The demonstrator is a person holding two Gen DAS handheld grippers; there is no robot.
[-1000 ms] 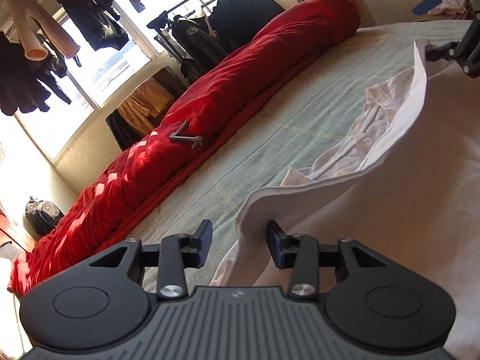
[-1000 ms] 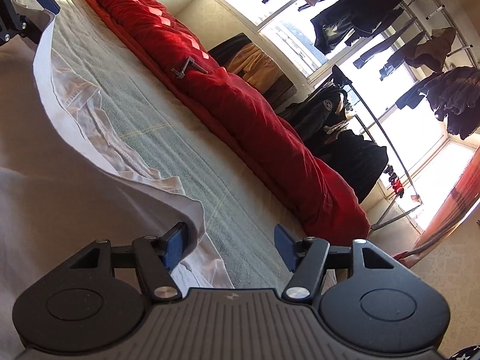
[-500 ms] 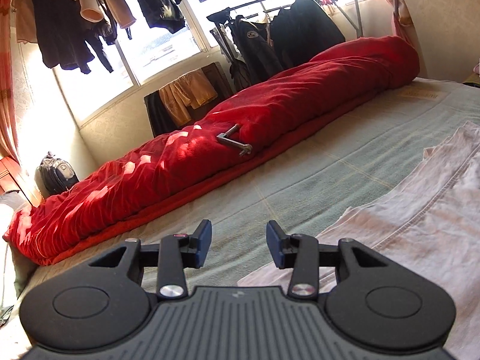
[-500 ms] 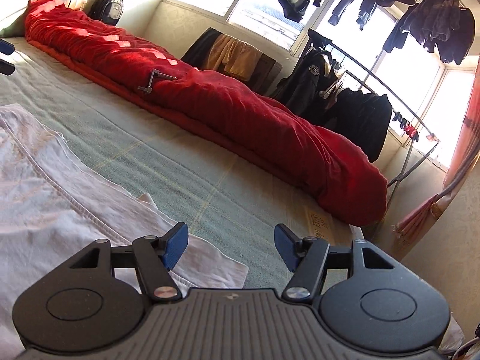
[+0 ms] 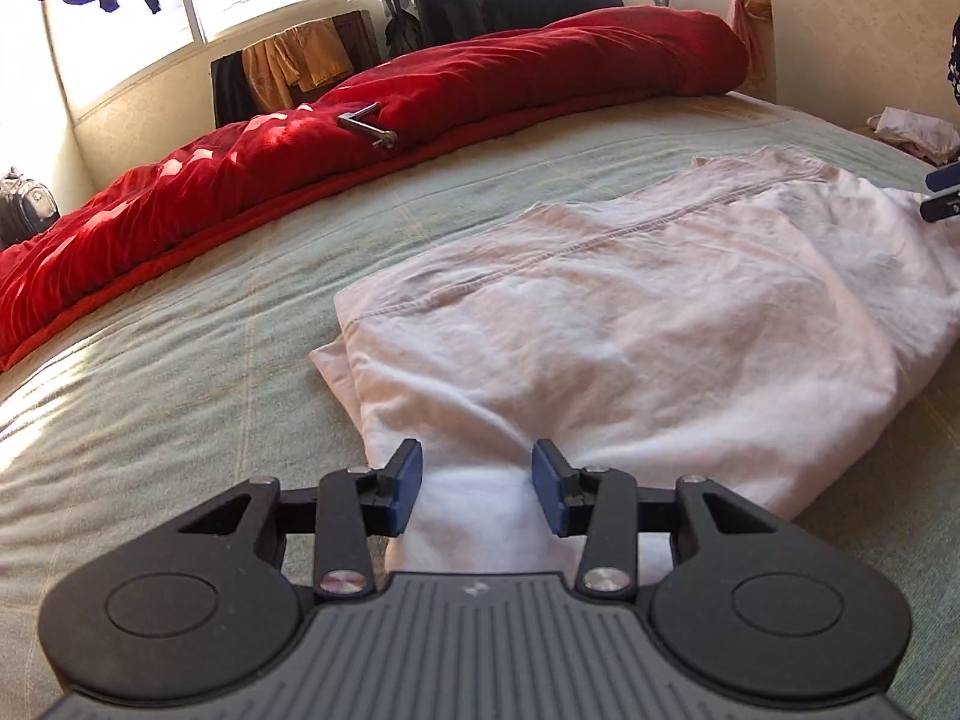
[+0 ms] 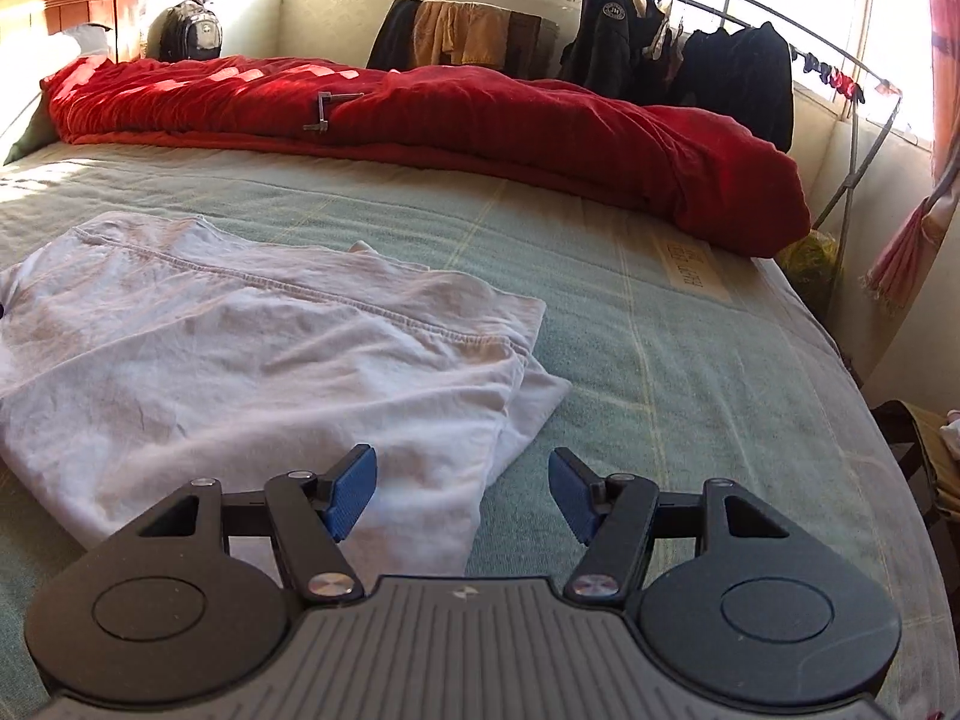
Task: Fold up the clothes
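Sunlit bedroom, a bed under a green sheet filling both views, windows behind. On the bed: a pale garment, folded over on itself, lying flat towards the near edge, well apart from the red quilt rolled along the bed's far side. On the quilt, a small metal bracket.

Left view: left gripper low over the garment's near edge, jaws partly apart, white cloth lying in the gap; pads not pressing on it, nothing gripped. At the bed's right side, just the blue tip of the right gripper beside the garment's far end. Beyond the bed on that side, a small heap of pale cloth seen only here. Orange clothes draped under the window.

Right view: right gripper with jaws wide apart, one pad over the garment's corner, the other over bare sheet; nothing held. Only here: a backpack at the bed's head, a drying rack with dark jackets beyond the quilt, a printed label on the sheet, a pink curtain past the bed's foot. Bracket seen again on the quilt.
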